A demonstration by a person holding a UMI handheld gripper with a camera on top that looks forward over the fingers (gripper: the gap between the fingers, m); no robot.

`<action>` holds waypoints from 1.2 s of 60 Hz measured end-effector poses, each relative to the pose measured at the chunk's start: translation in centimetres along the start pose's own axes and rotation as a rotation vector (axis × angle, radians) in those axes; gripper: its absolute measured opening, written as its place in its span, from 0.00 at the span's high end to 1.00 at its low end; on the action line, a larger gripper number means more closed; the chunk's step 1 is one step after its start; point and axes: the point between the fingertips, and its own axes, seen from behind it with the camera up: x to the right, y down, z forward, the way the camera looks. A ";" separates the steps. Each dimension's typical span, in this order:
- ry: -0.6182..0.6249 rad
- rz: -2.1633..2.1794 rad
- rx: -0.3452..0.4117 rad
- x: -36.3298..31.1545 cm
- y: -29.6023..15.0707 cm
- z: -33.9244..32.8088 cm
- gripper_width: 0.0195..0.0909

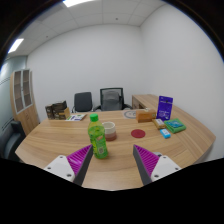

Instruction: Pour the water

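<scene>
A green plastic bottle point(98, 138) with a yellow-green cap stands upright on the wooden table point(60, 140), just ahead of my left finger and slightly left of the gap's middle. My gripper point(113, 160) is open, with its magenta pads point(80, 158) spread wide and nothing between them. Behind the bottle sits a white cup or roll point(108, 129). A small dark red round thing point(138, 133) lies flat on the table to the right of the bottle.
A brown box point(145, 116), a green-blue item point(175, 126) and a purple upright card point(165, 105) stand at the right. Two black chairs point(98, 100) are at the far side. A shelf point(25, 100) and boxes point(57, 110) are at the left.
</scene>
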 end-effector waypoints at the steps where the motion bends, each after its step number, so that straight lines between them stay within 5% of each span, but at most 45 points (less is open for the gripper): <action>1: -0.004 -0.005 0.006 -0.6 0.3 0.5 0.12; 32: -0.028 -0.077 0.082 -7.4 1.6 17.8 0.13; 35: -0.029 -0.082 0.109 -7.7 1.4 18.4 0.18; 41: -0.004 -0.067 0.157 -7.7 0.9 19.0 0.50; 51: -0.033 -0.085 0.200 -8.2 0.7 19.1 0.56; 61: -0.053 -0.098 0.205 -8.3 0.6 19.6 0.75; 72: -0.091 -0.094 0.223 -8.5 0.5 19.6 0.75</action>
